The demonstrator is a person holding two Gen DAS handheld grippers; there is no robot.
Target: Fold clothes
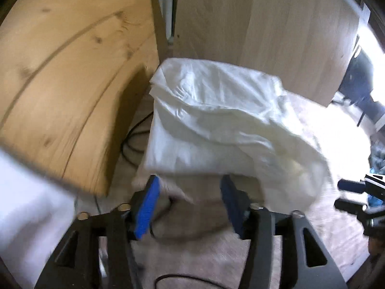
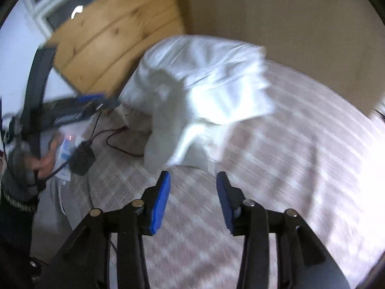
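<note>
While both views are motion-blurred, we can still read the basics. Left tool [image 1: 190, 180]: blue pads spread wide, released, nothing between them. Its tips sit just at the near lower edge of the white garment [image 1: 216, 120]; whether the left pad [image 1: 148, 207] touches the cloth we can't tell, blur is too heavy there.

Right tool [image 2: 193, 178]: also released, pads apart, gap empty. It's near the garment's [image 2: 202, 89] hanging lower edge but apart from it.

Garment location: a white, crumpled piece draped in a mound over something we can't make out, sitting on the checked pink-and-white bed cover [image 2: 300, 156]. It lies toward the far side of the bed, close to the pale wooden panel [image 1: 276, 36] behind it and just beside the knotty pine board [image 1: 60, 84] on the left. A loose flap or sleeve [image 2: 185, 142] hangs down the near face in the right wrist view. Folds are irregular, no clean crease visible.

Other things we see: a thin black cable [image 2: 120, 142] loops across the cover to the left of the garment, running to a small black box [image 2: 81, 159]. In the right wrist view the left tool [image 2: 72, 110] shows at the left edge, badly smeared, with the person's hand [image 2: 45, 163] on its handle. In the left wrist view, the right tool's black fingers [image 1: 351, 185] poke in at the right edge, well clear of the cloth.
</note>
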